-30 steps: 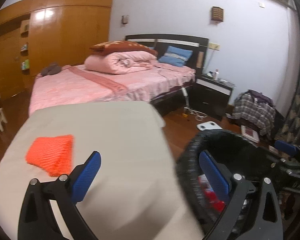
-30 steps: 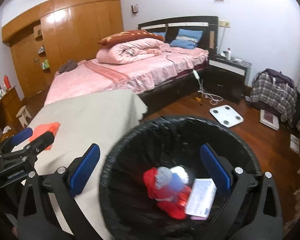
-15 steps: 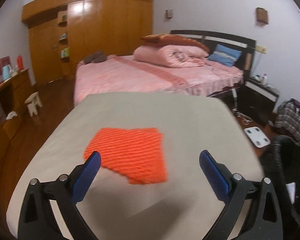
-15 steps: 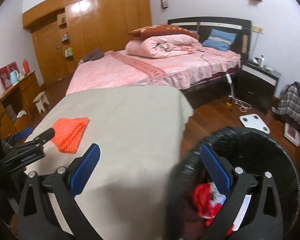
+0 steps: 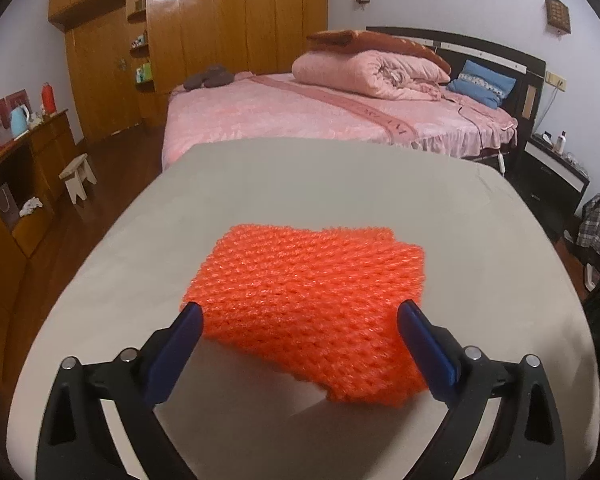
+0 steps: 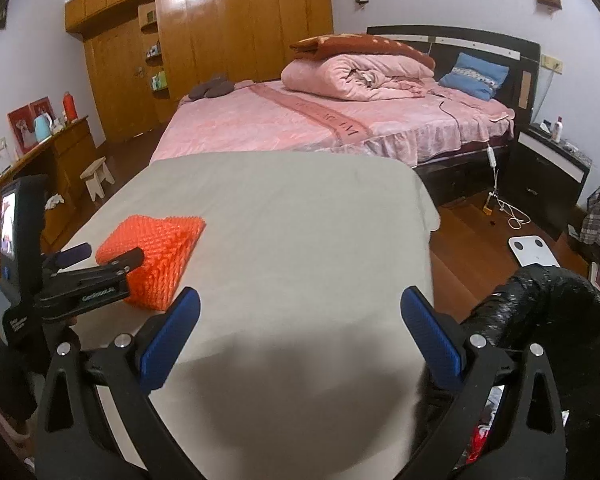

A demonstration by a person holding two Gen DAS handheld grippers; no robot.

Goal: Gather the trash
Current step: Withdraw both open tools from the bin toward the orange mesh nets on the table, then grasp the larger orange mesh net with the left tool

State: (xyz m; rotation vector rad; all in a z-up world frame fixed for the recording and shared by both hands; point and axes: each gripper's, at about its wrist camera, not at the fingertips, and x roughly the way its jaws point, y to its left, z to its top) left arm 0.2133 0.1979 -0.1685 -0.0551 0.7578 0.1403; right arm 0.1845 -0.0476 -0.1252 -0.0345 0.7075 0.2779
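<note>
Straddling orange foam net (image 5: pixel 312 300), left gripper (image 5: pixel 300 332) spread

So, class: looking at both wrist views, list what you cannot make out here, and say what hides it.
- Contents of the black-lined trash bin: right wrist view, mostly hidden by the right gripper and the frame edge.
- Underside of the orange foam mesh pad: left wrist view, it lies on the grey cloth-covered table.
- Whether the left gripper touches the pad: unclear.
</note>
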